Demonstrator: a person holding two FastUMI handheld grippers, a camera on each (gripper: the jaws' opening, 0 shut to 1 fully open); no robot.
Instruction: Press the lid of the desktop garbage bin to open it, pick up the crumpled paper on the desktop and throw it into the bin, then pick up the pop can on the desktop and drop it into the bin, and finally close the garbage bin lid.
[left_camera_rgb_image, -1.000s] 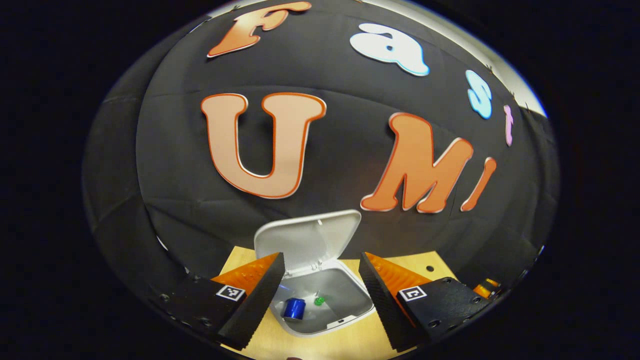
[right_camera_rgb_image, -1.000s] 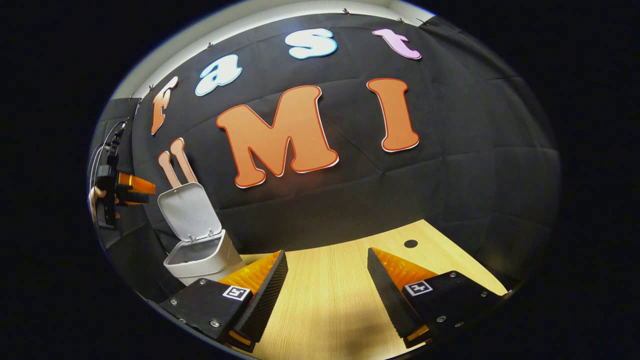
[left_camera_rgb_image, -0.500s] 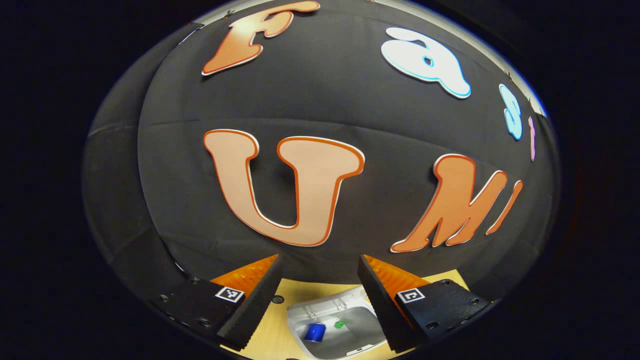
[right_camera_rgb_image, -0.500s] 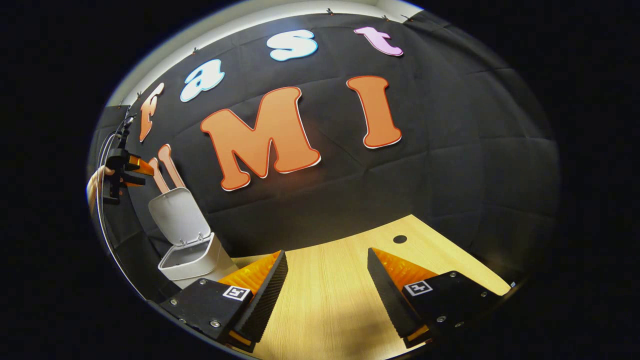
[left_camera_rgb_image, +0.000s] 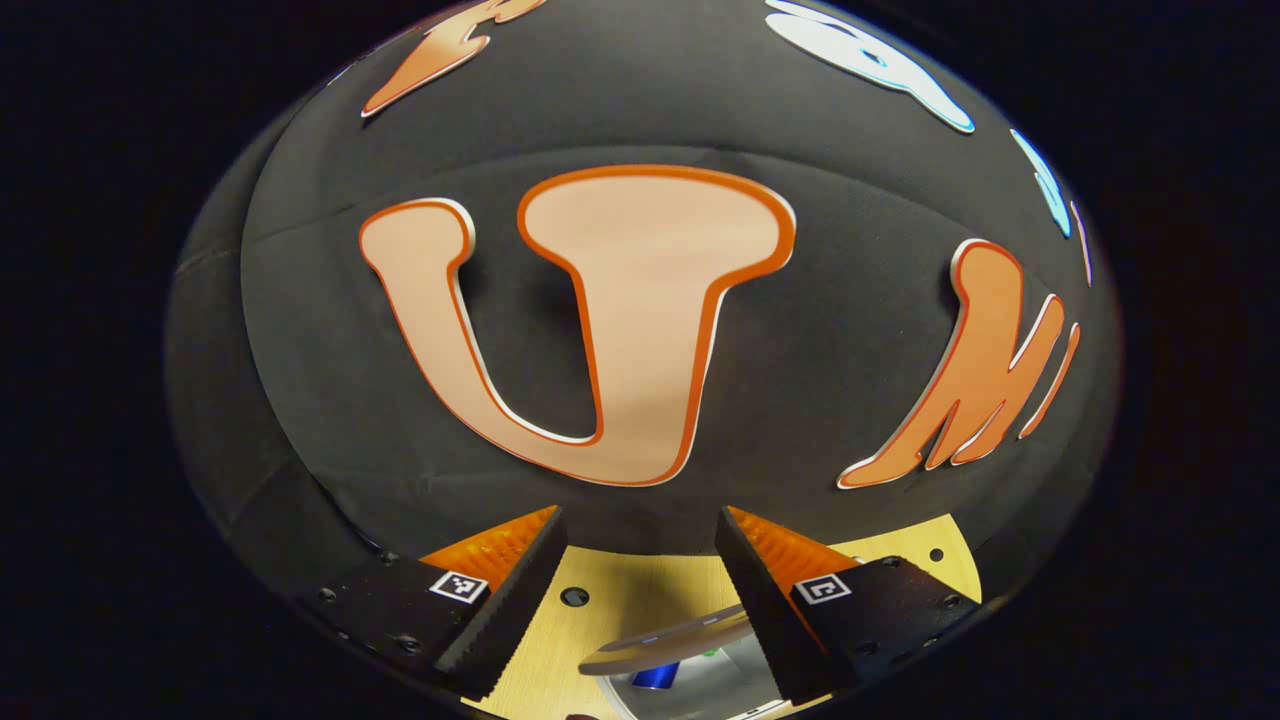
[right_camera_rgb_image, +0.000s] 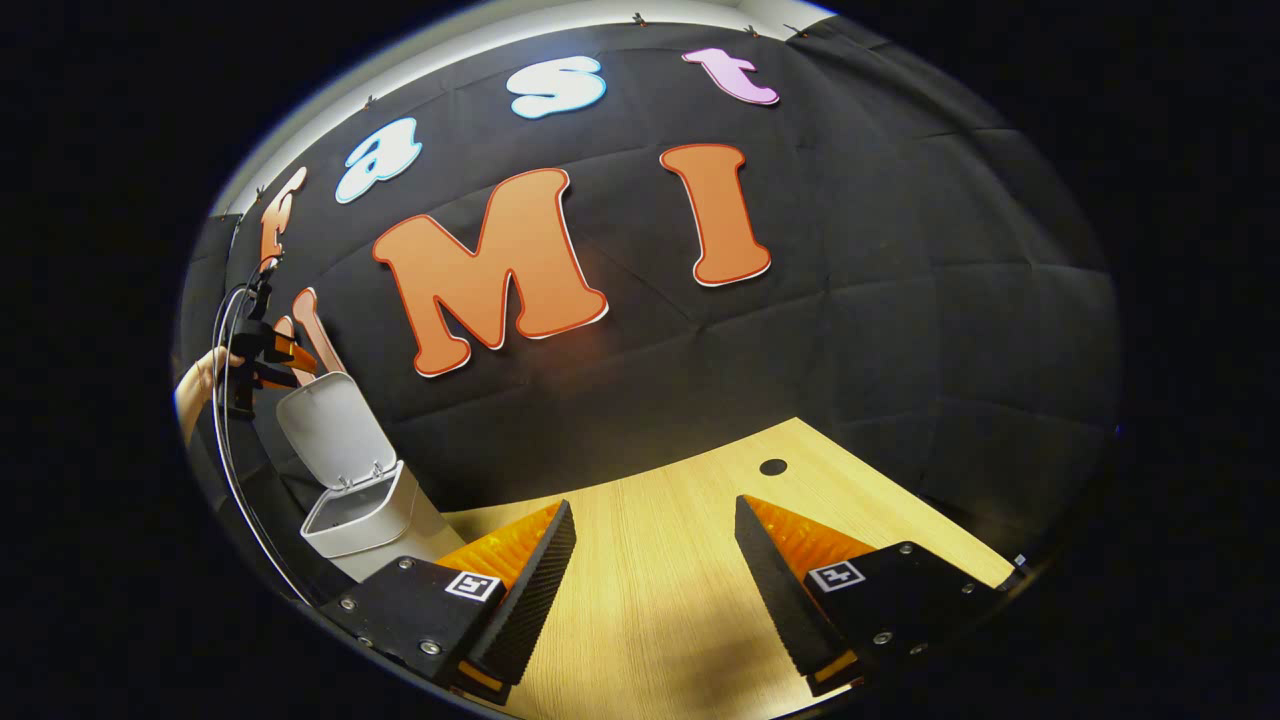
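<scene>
The white garbage bin (right_camera_rgb_image: 372, 515) stands at the table's left with its lid (right_camera_rgb_image: 328, 432) raised and tilted back. Just above and behind the lid's top edge hovers my left gripper (right_camera_rgb_image: 268, 350), held by a hand (right_camera_rgb_image: 198, 385). In the left gripper view that gripper (left_camera_rgb_image: 640, 530) is open, with the lid's edge (left_camera_rgb_image: 668, 640) right below it. Under the lid, the blue pop can (left_camera_rgb_image: 655, 678) lies inside the bin (left_camera_rgb_image: 715, 690). My right gripper (right_camera_rgb_image: 655, 520) is open above the bare table, with nothing between its fingers.
The light wooden table (right_camera_rgb_image: 690, 590) has a small round hole (right_camera_rgb_image: 772, 467) near its far right. In the left gripper view another hole (left_camera_rgb_image: 574, 596) lies left of the bin. The black cloth wall stands close behind the bin.
My left gripper has moved up and forward over the bin toward the wall, so the lid now shows edge-on beneath it. The right gripper has drifted a little; the bin sits farther left in its view.
</scene>
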